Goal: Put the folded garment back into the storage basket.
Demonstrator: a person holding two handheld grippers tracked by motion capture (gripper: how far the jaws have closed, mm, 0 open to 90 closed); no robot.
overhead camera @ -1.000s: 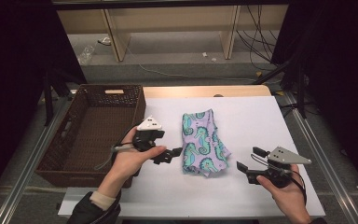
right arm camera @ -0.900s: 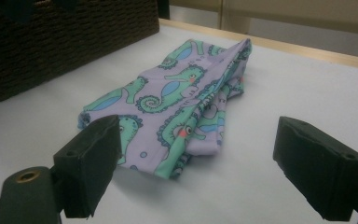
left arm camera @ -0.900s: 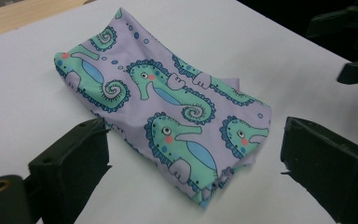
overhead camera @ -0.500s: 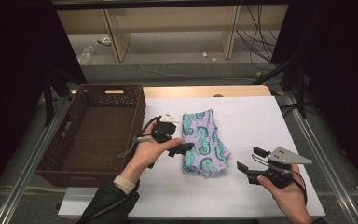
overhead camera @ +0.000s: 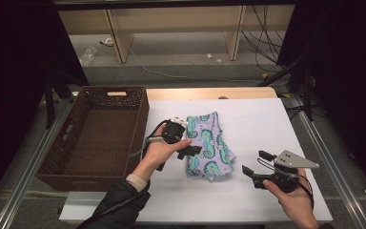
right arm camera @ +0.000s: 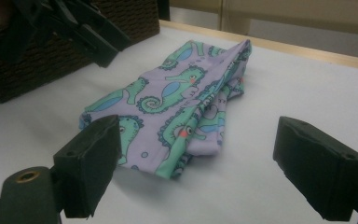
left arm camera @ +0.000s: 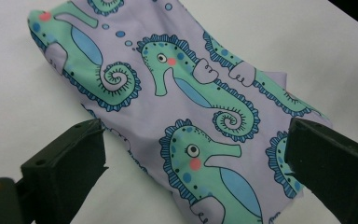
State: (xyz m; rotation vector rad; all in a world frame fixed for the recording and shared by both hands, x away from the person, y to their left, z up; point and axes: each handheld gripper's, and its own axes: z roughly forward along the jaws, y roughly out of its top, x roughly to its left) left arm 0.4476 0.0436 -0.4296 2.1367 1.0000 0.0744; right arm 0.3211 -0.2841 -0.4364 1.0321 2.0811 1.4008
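Left tongs (overhead camera: 190,149) agape above seahorse cloth (overhead camera: 208,144)

A lab recording rig: white table (overhead camera: 267,119) framed by metal rails (overhead camera: 336,157), black curtains (overhead camera: 348,57) at both sides, loose cables (overhead camera: 262,36) on the floor beyond.

I see the left gripper (overhead camera: 187,143) tipped down over the near-left part of the seahorse cloth (overhead camera: 208,144), jaws spread wide, forearm angled in from below. Right gripper (overhead camera: 256,163) sits low, right of the cloth, apart from it, jaws wide, aimed at it.
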